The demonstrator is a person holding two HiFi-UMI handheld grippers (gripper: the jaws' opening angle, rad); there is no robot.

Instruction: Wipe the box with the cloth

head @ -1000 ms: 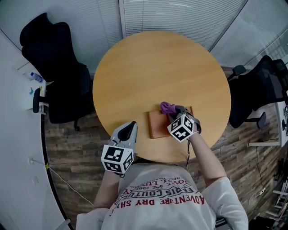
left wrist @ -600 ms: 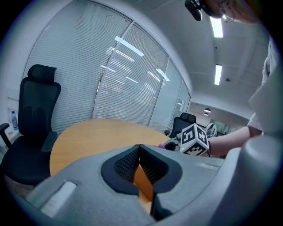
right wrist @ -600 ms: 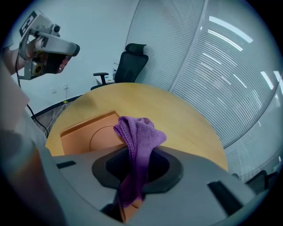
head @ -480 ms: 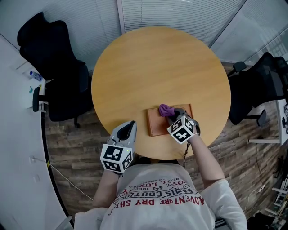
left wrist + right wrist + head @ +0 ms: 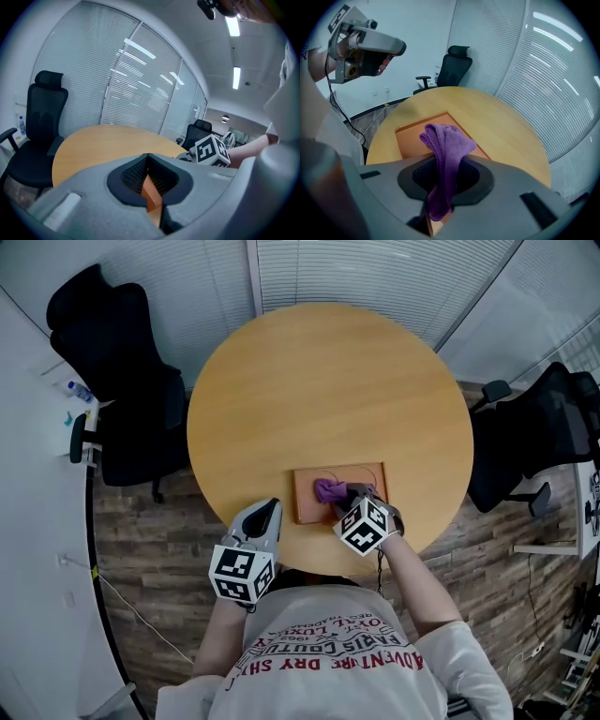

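Note:
A flat orange-brown box (image 5: 312, 495) (image 5: 417, 136) lies on the round wooden table (image 5: 328, 390) near its front edge. My right gripper (image 5: 339, 497) (image 5: 444, 176) is shut on a purple cloth (image 5: 328, 490) (image 5: 447, 154), which rests on top of the box, around its middle. The cloth bunches forward out of the jaws and hides part of the box top. My left gripper (image 5: 267, 514) (image 5: 149, 161) is shut and holds nothing; it hovers at the table's front edge, left of the box.
Black office chairs stand to the left (image 5: 122, 418) and to the right (image 5: 534, 437) of the table. Window blinds (image 5: 375, 277) run behind it. A white side surface with a small bottle (image 5: 78, 390) sits at far left. The floor is wood planks.
My right gripper has dragged the purple cloth from the box's right end leftward to around its middle. The left gripper has kept its place.

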